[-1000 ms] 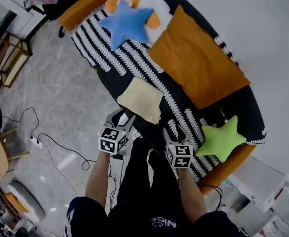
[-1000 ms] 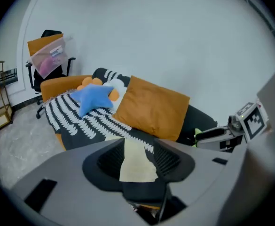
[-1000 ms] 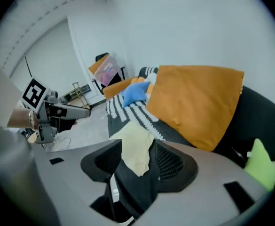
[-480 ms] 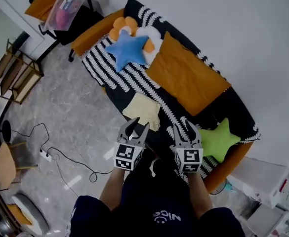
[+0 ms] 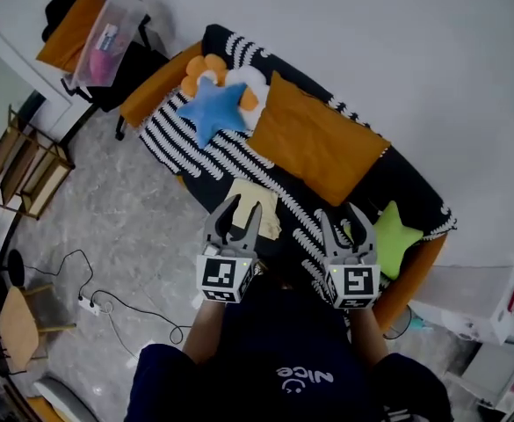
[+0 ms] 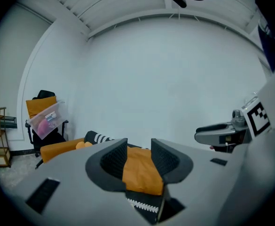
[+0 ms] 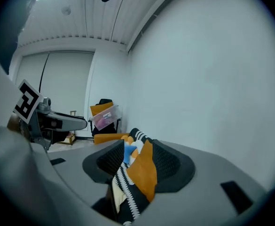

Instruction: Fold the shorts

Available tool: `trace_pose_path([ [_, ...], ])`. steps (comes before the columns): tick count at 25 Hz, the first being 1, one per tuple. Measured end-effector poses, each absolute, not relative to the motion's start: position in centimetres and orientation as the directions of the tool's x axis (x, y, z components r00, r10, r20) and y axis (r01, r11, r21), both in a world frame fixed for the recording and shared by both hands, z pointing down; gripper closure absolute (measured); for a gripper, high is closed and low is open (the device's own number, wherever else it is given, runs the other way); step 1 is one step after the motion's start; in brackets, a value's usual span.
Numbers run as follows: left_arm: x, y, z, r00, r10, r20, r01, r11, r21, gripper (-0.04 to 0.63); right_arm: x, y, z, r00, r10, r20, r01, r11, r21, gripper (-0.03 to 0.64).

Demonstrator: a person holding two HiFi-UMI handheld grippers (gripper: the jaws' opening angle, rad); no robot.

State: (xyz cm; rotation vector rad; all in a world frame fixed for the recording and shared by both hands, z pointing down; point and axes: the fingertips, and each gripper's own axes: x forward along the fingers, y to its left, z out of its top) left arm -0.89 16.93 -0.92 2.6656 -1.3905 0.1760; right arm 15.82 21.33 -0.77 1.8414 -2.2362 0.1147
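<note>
The shorts (image 5: 255,202) lie as a pale yellow folded square on the striped sofa throw (image 5: 186,152), near its front edge. Both grippers are held up in front of the person, well above the sofa. My left gripper (image 5: 233,214) overlaps the shorts' near edge in the head view; its jaws have narrowed a little but stand apart with nothing between them. My right gripper (image 5: 349,222) is to the right of the shorts; its jaws have also narrowed some and are empty. The left gripper (image 6: 138,150) and the right gripper (image 7: 138,157) each look level across the sofa towards the wall.
On the sofa lie a large orange cushion (image 5: 314,143), a blue star pillow (image 5: 211,112) and a green star pillow (image 5: 388,236). A chair with a clear bin (image 5: 107,38) stands at the back left, a wooden rack (image 5: 24,170) at the left. A cable with a power strip (image 5: 90,304) runs over the floor.
Both grippers have risen from the sofa's front edge and levelled out. The head view has pulled back, so the sofa looks smaller. The shorts have stayed in place.
</note>
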Motion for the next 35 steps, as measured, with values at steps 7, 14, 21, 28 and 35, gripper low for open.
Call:
trace_pose_path([
  [7, 1.0, 15.7, -1.4, 0.607, -0.78, 0.149, -0.794, -0.603, 0.078, 0.448, 17.1, 20.5, -1.9, -0.124, -0.97, 0.207, -0.978, 0.154, 0.137, 0.422],
  [14, 2.4, 15.8, -2.4, 0.627, -0.77, 0.117, -0.779, -0.624, 0.066, 0.546, 18.1, 20.3, -2.6, -0.104, -0.978, 0.179, -0.985, 0.126, 0.121, 0.568],
  [21, 2.8, 16.8, -2.8, 0.664, -0.743, 0.084, -0.747, -0.654, 0.118, 0.594, 17.3, 20.5, -2.9, -0.158, -0.975, 0.158, -0.983, 0.17, 0.064, 0.607],
  [28, 4.0, 17.5, -2.6, 0.653, -0.752, 0.095, -0.758, -0.648, 0.081, 0.594, 17.3, 21.4, -2.3, -0.223, -0.962, 0.158, -0.975, 0.224, -0.017, 0.607],
  [35, 4.9, 17.8, -2.6, 0.649, -0.758, 0.072, -0.758, -0.635, 0.145, 0.594, 18.4, 21.5, -2.4, -0.207, -0.964, 0.165, -0.978, 0.21, 0.006, 0.609],
])
